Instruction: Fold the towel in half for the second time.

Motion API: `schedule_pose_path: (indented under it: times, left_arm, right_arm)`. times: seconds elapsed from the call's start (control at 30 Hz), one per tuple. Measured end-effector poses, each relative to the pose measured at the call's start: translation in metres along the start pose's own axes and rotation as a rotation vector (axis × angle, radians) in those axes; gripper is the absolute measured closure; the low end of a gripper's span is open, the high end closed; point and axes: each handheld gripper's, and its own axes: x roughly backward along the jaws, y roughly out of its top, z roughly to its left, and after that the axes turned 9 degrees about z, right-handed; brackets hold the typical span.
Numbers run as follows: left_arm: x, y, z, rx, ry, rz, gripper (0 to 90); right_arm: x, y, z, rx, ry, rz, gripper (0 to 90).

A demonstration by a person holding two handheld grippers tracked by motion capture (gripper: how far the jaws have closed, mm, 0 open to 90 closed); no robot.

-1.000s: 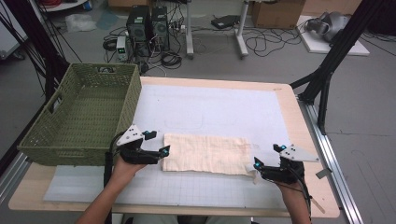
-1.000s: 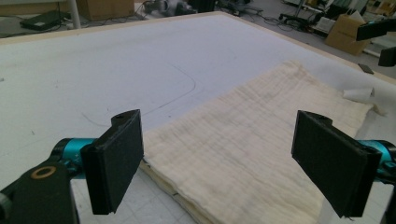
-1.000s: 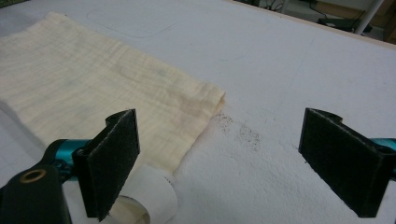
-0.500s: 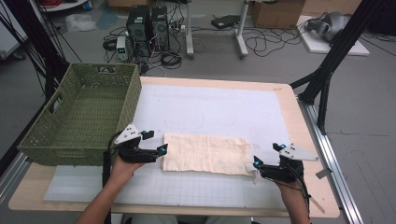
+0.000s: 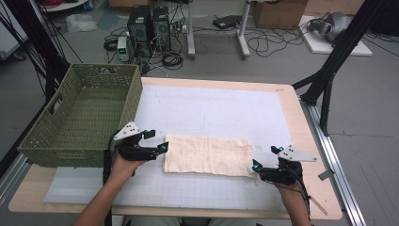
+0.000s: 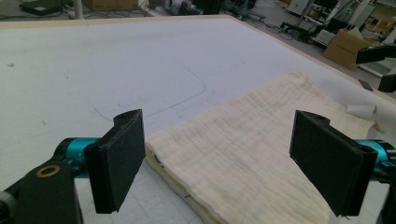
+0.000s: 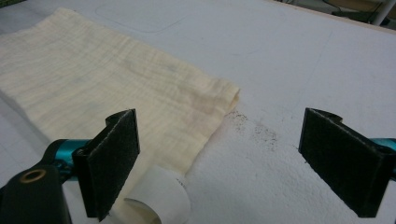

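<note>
The folded cloth (image 5: 207, 155) lies flat on the worktop (image 5: 291, 108), stretched between the two tongs. The left tongs (image 5: 162, 147) stand wide open at the cloth's left end, holding nothing; in the left gripper view the cloth's layered edge (image 6: 243, 154) lies in the gap between the jaws, nearer the left jaw. The right tongs (image 5: 255, 165) are also wide open and empty, at the cloth's right near corner; in the right gripper view the cloth (image 7: 116, 84) runs off ahead and left, and a small white tag (image 7: 161, 196) curls up just beside the left jaw. The basket (image 5: 80, 117) sits just left of the left tongs. Since half a second ago, cloth and both tongs have hardly shifted.
</note>
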Motion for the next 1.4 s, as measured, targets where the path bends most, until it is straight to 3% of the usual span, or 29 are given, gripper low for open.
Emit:
schedule_pose_path:
  times: [0.33, 0.43, 0.47, 0.63, 0.97, 1.1, 1.23, 1.3, 1.4]
  left_arm:
    - [-0.013, 0.021, 0.008, -0.001, 0.033, 0.011, 18.5]
    - [-0.022, 0.028, 0.012, 0.005, 0.044, 0.056, 27.9]
    - [-0.025, 0.029, 0.013, 0.010, 0.054, 0.049, 29.7]
    - [-0.040, 0.027, 0.017, 0.007, 0.060, 0.098, 36.1]
    - [-0.060, 0.018, 0.021, -0.018, 0.088, 0.212, 40.7]
    - [-0.063, 0.016, 0.021, -0.048, 0.107, 0.245, 44.3]
    - [-0.068, 0.013, 0.019, -0.097, 0.123, 0.307, 49.8]
    - [-0.069, 0.012, 0.015, -0.131, 0.149, 0.339, 54.6]
    - [-0.070, 0.011, 0.011, -0.181, 0.186, 0.344, 64.8]
  right_arm:
    - [0.000, -0.001, -0.001, -0.013, 0.013, -0.001, 11.7]
    - [0.000, -0.001, -0.002, -0.013, 0.011, -0.001, 11.7]
    - [0.000, -0.001, -0.002, -0.015, 0.011, -0.002, 11.7]
    - [-0.001, -0.003, -0.002, -0.017, 0.012, 0.006, 11.7]
    - [-0.001, -0.004, -0.002, -0.025, 0.012, 0.008, 11.7]
    - [-0.002, -0.004, -0.003, -0.026, 0.014, 0.010, 11.7]
    - [-0.002, -0.005, -0.002, -0.026, 0.015, 0.015, 11.7]
    - [-0.002, -0.005, -0.003, -0.026, 0.014, 0.017, 11.7]
    - [-0.004, -0.005, -0.003, -0.033, 0.020, 0.022, 11.8]
